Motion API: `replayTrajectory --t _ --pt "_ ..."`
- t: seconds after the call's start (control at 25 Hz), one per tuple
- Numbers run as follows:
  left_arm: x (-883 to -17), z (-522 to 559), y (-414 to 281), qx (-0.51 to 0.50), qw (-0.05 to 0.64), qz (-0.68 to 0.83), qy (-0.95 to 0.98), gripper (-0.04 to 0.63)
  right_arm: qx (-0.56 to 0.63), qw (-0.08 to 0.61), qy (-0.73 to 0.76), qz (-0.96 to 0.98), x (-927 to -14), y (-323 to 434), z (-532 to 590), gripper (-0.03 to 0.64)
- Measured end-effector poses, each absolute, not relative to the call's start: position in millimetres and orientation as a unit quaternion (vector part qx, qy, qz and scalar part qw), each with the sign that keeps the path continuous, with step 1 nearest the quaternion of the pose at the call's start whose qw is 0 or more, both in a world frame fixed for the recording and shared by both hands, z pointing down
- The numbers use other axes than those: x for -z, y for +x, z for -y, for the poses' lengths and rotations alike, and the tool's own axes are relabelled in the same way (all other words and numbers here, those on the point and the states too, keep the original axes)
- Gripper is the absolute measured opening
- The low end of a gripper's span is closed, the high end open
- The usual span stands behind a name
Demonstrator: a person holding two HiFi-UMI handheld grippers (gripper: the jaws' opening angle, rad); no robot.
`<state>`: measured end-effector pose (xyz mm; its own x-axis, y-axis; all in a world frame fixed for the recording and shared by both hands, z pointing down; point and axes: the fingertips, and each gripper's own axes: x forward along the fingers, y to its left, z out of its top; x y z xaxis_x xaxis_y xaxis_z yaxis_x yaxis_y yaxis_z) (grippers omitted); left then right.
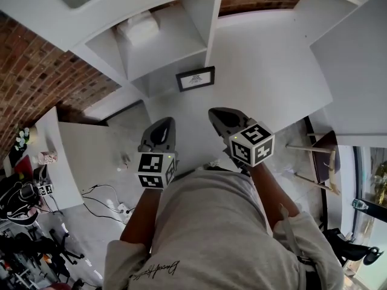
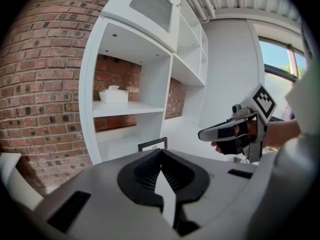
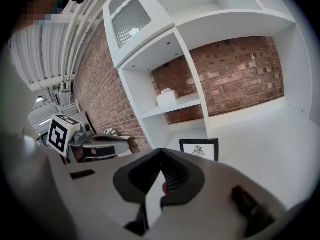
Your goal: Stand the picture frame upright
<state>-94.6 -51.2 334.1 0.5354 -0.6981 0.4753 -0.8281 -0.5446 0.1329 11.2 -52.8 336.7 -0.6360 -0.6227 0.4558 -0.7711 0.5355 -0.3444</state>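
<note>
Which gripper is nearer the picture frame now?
Right. The right gripper sits short of the picture frame, slightly to its right; the left gripper is farther back, to its left.

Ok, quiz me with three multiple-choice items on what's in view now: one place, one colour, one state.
1. Where is the picture frame? A on the white counter at the foot of the shelf unit; B on the floor; C in a gripper.
2. Its border? A white; B black; C red.
3. The left gripper is? A open; B shut on the frame; C shut and empty.
A: it stands on the counter by the shelves. B: a black rim surrounds a pale print. C: its jaws meet with nothing between.
</note>
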Motion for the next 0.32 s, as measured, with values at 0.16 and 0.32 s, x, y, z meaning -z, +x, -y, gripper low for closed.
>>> replayTrajectory --t 0.16,0.32 --pt "-335.5 51.8 -93.4 -0.186 0.178 0.443 0.859 0.015 -0.264 0.143 0.402 0.865 -337.8 12.2 53.9 0.028" --pt "-335.3 51.6 -92.3 -0.187 0.180 0.439 0.860 0.015 -0.268 0.143 0.402 0.864 -338.4 10.3 54.5 0.028"
